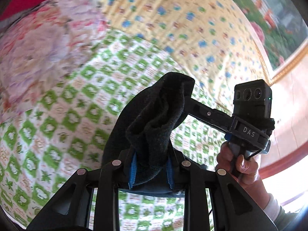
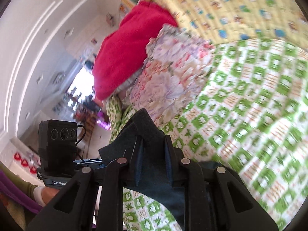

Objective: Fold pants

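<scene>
The bed (image 1: 57, 119) fills most of both views, covered by a white sheet printed with green squares; everything below is placed against it. At its far end a yellow blanket (image 1: 173, 19) with blue and green motifs covers the bed. Just beside that, on the bed, lies a pale floral quilt (image 2: 169, 73), crumpled, and a red cushion (image 2: 125, 53) rests against the quilt on the side away from the green sheet. A framed flower picture (image 1: 279, 28) stands beyond the bed's far end.

The pants (image 1: 154, 119), dark and fleecy, are held up off the bed between the two tools, a bunched fold of them hanging above the green sheet. The left gripper (image 1: 151, 170) has its jaws clamped on the cloth, the blue pads (image 1: 133, 170) pressing it from both sides. The right gripper (image 2: 153, 161) likewise has its jaws closed on a fold of the same dark cloth, which rises in a peak above the jaws and hangs below them over the sheet. In the left wrist view the right tool reaches into the top of the bunched fabric from the side, its handle gripped by a hand (image 1: 238, 165) in a pale sleeve. Both views are blurred.
</scene>
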Demonstrator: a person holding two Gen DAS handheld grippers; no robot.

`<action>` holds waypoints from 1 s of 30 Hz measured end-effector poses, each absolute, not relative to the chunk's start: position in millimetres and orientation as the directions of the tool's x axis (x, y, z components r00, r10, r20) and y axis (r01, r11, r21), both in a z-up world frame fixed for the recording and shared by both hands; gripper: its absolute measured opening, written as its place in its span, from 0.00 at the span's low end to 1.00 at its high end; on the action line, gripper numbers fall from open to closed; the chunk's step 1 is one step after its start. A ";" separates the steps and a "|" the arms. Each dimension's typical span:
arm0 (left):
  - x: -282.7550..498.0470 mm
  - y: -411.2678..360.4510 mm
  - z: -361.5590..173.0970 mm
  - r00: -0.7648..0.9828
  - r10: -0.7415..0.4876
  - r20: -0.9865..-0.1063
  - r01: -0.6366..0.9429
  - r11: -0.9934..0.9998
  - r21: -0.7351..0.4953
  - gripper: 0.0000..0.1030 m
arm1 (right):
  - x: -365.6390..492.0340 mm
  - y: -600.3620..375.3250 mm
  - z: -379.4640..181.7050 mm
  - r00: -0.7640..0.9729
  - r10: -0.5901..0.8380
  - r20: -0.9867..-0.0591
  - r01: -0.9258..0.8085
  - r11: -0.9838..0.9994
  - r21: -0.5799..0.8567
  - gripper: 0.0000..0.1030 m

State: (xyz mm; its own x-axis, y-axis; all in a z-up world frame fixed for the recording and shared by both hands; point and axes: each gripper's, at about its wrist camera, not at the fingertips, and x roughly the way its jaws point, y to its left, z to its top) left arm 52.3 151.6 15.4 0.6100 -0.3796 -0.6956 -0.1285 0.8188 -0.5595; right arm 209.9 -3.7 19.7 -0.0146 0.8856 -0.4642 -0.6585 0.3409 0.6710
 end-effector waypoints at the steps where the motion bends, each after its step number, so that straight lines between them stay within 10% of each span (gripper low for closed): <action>1: 52.8 145.4 16.8 0.605 -0.388 -0.695 -0.112 0.823 -0.557 0.24 | 208.8 -14.6 20.5 0.001 0.889 -0.457 -0.649 0.348 0.676 0.21; 30: 74.3 -71.5 -7.6 0.326 -0.539 -0.776 0.227 0.842 -0.490 0.24 | 155.3 -227.8 -39.4 0.326 0.880 -0.344 -0.369 0.454 0.811 0.19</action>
State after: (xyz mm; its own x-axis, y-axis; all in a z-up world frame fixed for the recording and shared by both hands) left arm 74.3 -71.5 -7.6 0.3261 -0.5393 -0.7764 0.2266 0.8420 -0.4896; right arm 155.3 -227.8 -39.4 0.3265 0.8803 -0.3443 -0.3686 0.4540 0.8112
